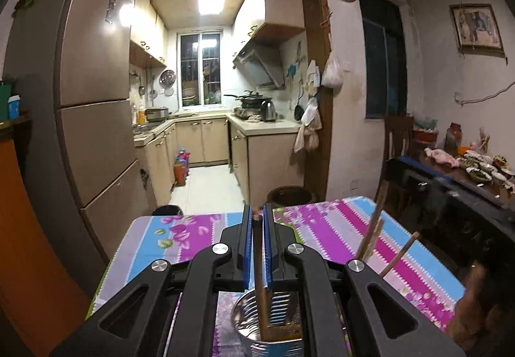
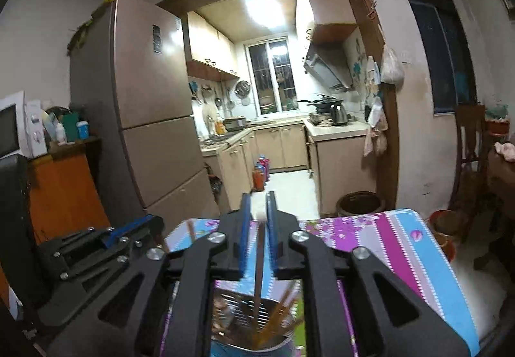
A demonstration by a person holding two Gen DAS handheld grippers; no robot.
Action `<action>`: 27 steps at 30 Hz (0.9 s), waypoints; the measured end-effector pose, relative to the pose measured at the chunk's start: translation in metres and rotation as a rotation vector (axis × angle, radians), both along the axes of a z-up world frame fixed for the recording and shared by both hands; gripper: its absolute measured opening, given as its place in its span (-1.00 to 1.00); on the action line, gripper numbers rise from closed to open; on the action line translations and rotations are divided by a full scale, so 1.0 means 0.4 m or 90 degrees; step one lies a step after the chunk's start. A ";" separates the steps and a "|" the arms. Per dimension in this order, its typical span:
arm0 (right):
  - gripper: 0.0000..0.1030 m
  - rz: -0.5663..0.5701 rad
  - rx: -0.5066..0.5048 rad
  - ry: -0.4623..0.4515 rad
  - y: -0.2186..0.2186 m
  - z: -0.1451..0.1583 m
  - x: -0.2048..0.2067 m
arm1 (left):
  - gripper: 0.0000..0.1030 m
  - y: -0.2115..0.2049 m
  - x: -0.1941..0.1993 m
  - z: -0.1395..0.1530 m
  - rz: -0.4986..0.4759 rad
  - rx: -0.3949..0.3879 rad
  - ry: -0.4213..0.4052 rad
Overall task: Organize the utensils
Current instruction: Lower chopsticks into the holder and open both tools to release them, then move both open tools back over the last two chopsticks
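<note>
Left hand-held gripper [image 1: 257,215] clamps chopstick [image 1: 259,260] | microwave [image 2: 11,127] right-view only

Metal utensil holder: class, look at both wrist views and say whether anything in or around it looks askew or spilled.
Nothing is spilled. The metal utensil holder stands upright on the floral tablecloth. The chopsticks in it lean at different angles, which is normal for loose sticks. Each pair of tongs has one chopstick between its blue pads, reaching down into a holder.
</note>
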State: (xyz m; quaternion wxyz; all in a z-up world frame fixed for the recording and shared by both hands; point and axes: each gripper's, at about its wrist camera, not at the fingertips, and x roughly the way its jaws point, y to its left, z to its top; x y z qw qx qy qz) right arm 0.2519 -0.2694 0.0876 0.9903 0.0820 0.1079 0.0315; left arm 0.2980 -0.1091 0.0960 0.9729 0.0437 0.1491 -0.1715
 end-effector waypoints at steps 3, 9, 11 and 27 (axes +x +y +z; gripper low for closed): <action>-0.40 -0.014 0.009 -0.012 -0.026 0.012 -0.029 | -0.84 0.032 -0.004 0.019 0.009 -0.014 -0.004; -0.40 -0.064 -0.030 -0.048 -0.103 0.064 -0.157 | -0.84 0.132 -0.111 0.101 0.050 -0.042 -0.064; -0.40 -0.082 -0.061 -0.052 -0.135 0.064 -0.239 | -0.67 0.177 -0.183 0.120 0.068 -0.030 -0.096; -0.40 0.008 -0.114 0.220 -0.022 -0.325 -0.723 | -0.38 0.242 -0.757 -0.317 -0.092 0.161 0.100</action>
